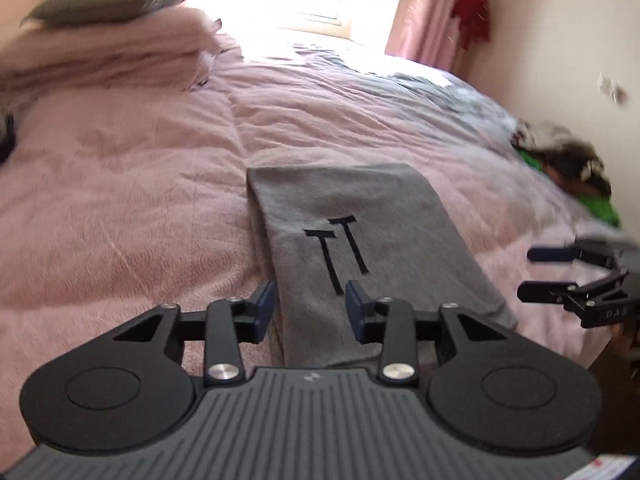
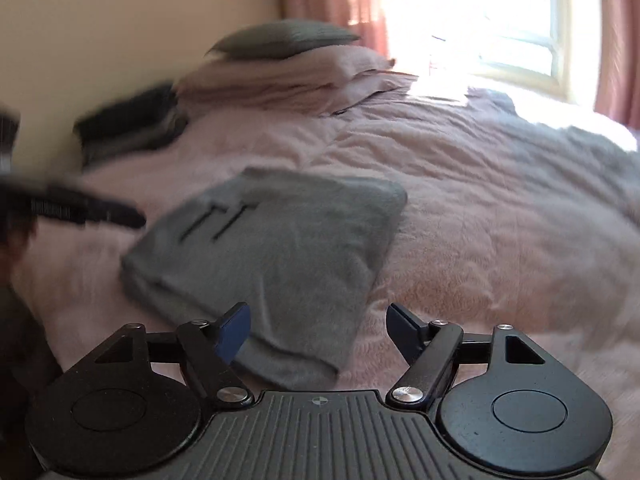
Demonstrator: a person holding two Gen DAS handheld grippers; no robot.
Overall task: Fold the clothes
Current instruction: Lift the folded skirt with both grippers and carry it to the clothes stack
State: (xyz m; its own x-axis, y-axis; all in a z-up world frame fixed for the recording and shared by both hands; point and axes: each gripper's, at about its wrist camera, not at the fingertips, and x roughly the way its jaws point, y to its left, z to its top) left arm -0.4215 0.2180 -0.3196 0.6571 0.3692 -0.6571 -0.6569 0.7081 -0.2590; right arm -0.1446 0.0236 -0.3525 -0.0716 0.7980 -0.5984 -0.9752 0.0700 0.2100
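A grey fleece garment (image 1: 360, 240), marked w/ two black T-shaped lines (image 1: 336, 252), lies folded into a long flat panel on the pink bedspread (image 1: 120, 184), near the bed's front edge. Both hand-held grippers hang above it, empty. The left gripper (image 1: 310, 306) has its blue pads part-way apart over the garment's near end, nothing pinched btwn them. The right gripper (image 2: 318, 332) stands wide open over the garment's near corner, also holding nothing; in the left wrist view it shows at the right edge, off to the side of the cloth.

Judging by how it lies, this piece looks mostly done: edges stacked, layers visible along one side, top face smooth. A further fold across the length may be left, or a move to a pile; the frames don't settle which.

More work seems to wait. A heap of mixed clothes (image 1: 568, 160), dark, white and green, sits at the bed's far right by the wall, apparently unfolded. A loose grey throw or garment (image 2: 580, 160) is spread near the window (image 2: 516, 28).

At the head of the bed: stacked pink pillows (image 2: 304, 76) topped by a grey cushion (image 2: 280, 40), plus a dark folded stack (image 2: 128, 124) beside them. Pink curtains (image 1: 424, 8) frame the glare. Nothing sits btwn the grippers and the garment; both views are motion-blurred, so fine detail is unclear.
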